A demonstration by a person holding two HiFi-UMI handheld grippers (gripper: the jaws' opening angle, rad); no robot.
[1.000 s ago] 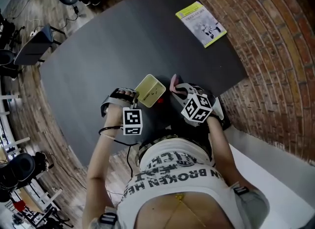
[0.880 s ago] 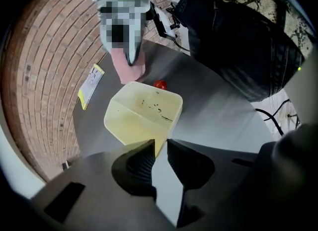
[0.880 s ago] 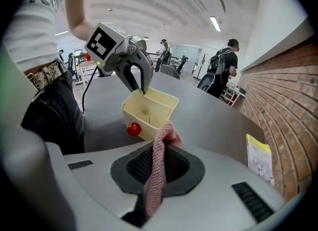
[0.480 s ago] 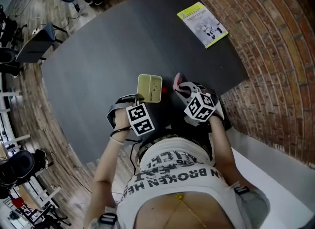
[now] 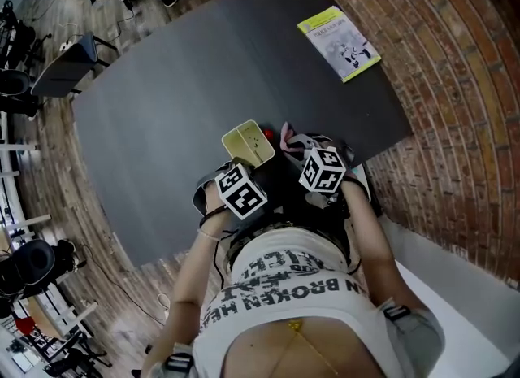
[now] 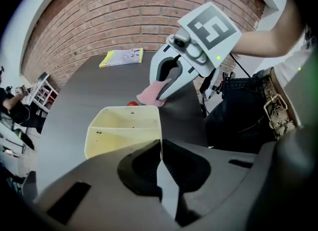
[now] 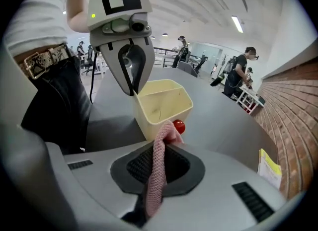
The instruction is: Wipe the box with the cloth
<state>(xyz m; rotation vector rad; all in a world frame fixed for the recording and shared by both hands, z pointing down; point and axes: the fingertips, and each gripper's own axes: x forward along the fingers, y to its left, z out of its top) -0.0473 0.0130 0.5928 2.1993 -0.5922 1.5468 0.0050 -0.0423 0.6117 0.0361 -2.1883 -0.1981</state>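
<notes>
A: What are the jaws of the left gripper (image 6: 160, 144) doing?

B: They have just been closing. They are now pinching a thin side wall of the yellow box (image 6: 121, 128) near one corner.

A: And the right gripper (image 7: 160, 150)?

B: It is clenching the pink cloth (image 7: 157, 175), whose free end is poking out past the jaws toward the box.

A: Which way is the box lying from that cloth?

B: Straight ahead of the right jaws, with its open top facing up. Its near wall is sitting just beyond the cloth's tip, though it is unclear whether they are touching. A small red ball (image 7: 178, 126) is sitting beside that wall. The right gripper is likely the one doing the wiping, since the cloth is facing the end of the box opposite the pinched corner.
</notes>
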